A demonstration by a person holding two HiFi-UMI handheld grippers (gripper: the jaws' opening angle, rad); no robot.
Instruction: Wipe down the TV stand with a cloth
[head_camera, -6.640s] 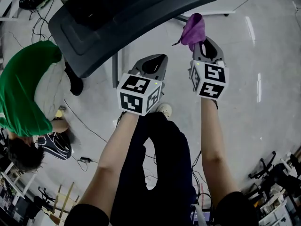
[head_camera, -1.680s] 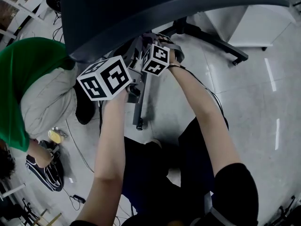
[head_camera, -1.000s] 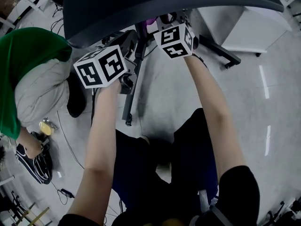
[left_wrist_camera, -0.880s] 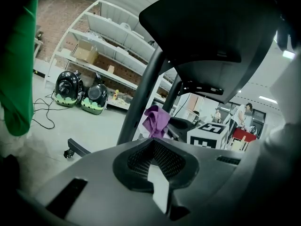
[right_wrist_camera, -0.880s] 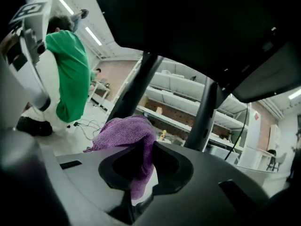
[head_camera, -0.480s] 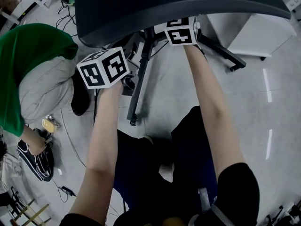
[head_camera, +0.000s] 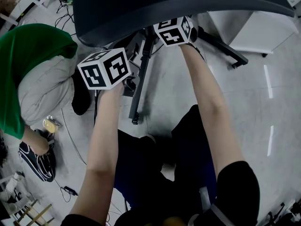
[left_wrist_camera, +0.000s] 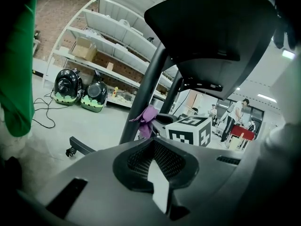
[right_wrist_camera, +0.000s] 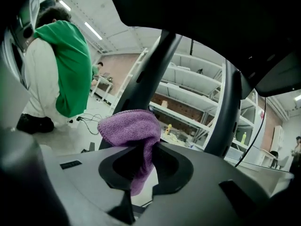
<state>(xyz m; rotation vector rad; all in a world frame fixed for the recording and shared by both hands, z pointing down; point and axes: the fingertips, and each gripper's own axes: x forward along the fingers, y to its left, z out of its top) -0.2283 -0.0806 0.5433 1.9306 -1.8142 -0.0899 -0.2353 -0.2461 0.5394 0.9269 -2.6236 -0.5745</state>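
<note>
cloth: purple cloth (right_wrist_camera: 129, 125) clamped in the right gripper (right_wrist_camera: 143, 157) fingers, bunched up right at the slanted tv stand post (right_wrist_camera: 149, 74).
left gripper (left_wrist_camera: 157, 171): fingers together on nothing, just short of the post.
doing it well: press the wad firmly on the post, stroke along its length, and wrap around the sides.
hard to see: the tv (head_camera: 164, 4) covers both fingertips in the head view; cloth-to-post contact cannot be confirmed.
</note>
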